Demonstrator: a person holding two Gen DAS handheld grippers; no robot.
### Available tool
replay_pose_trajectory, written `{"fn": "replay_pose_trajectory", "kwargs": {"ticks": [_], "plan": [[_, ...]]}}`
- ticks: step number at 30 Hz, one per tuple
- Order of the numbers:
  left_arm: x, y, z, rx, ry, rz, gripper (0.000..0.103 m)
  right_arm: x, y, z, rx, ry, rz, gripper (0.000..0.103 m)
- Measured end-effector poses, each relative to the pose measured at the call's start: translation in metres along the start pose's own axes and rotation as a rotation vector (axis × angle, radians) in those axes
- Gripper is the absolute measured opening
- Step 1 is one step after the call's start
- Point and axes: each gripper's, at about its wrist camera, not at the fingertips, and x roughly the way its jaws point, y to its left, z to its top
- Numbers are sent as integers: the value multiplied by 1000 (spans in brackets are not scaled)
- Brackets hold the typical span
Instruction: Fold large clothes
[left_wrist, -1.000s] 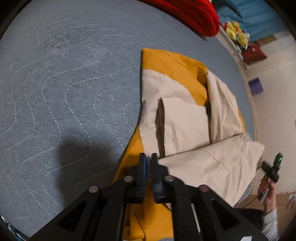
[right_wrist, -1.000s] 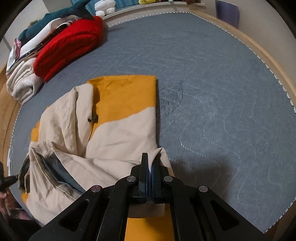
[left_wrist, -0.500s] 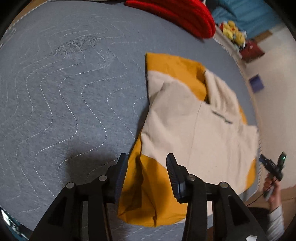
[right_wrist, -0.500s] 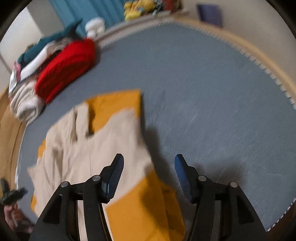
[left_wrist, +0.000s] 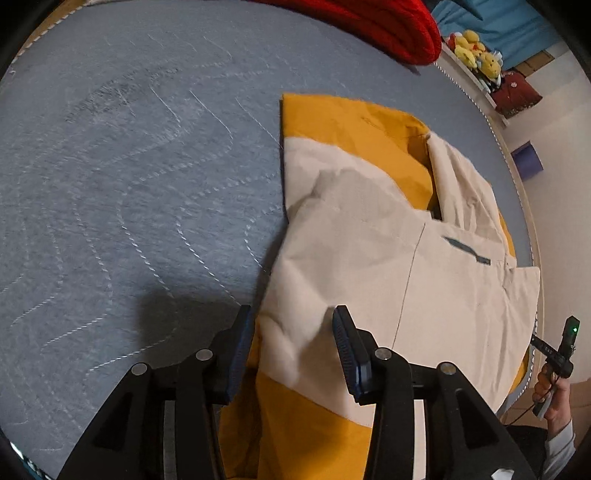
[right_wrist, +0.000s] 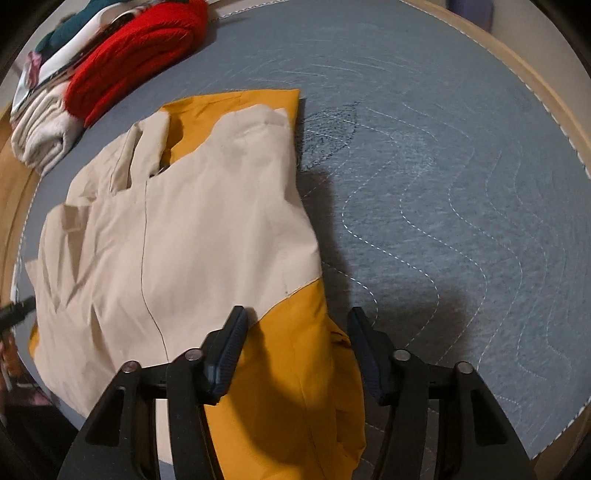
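The right claw (right_wrist: 295, 332) hangs over the orange end of a cream and orange jacket (right_wrist: 192, 236) spread on the grey quilted mat (right_wrist: 461, 184); its jaws, apart, have just been closing, unpressed cloth between them. Folded clothes (right_wrist: 110, 70) sit at the mat's far left edge.

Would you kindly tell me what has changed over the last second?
Both grippers, left and right, let go of the jacket; the right's fingers have just been closing again. The folded-over cloth has dropped flat. The red knit and quilted mat stayed put.
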Motion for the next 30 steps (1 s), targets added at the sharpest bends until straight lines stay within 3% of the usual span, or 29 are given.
{"fn": "replay_pose_trajectory", "kwargs": {"ticks": [1, 2, 7, 10, 13, 20, 24, 27, 30], "plan": [[1, -2, 0, 15, 6, 14, 23, 0, 2, 0, -12, -1, 6, 19], [-1, -5, 0, 40, -3, 39, 2, 1, 4, 0, -19, -4, 3, 17], [-54, -11, 5, 66, -193, -38, 1, -17, 11, -3, -66, -88, 0, 3], [-77, -8, 8, 37, -281, -67, 1, -60, 9, 3, -24, -264, 71, 2], [-82, -7, 14, 28, -328, -54, 1, -82, 9, 6, -1, -386, 83, 2], [-86, -18, 37, -2, -439, -29, 1, -68, 29, 29, -2, -439, -3, 2], [-85, -18, 53, -38, -507, -13, 1, -75, 38, 47, 25, -532, -17, 2], [-63, -17, 69, -55, -480, 49, 1, -77, 45, 62, 31, -579, -41, 2], [-15, -16, 82, -19, -340, 145, 0, -44, 50, 84, 24, -497, -105, 2]]}}
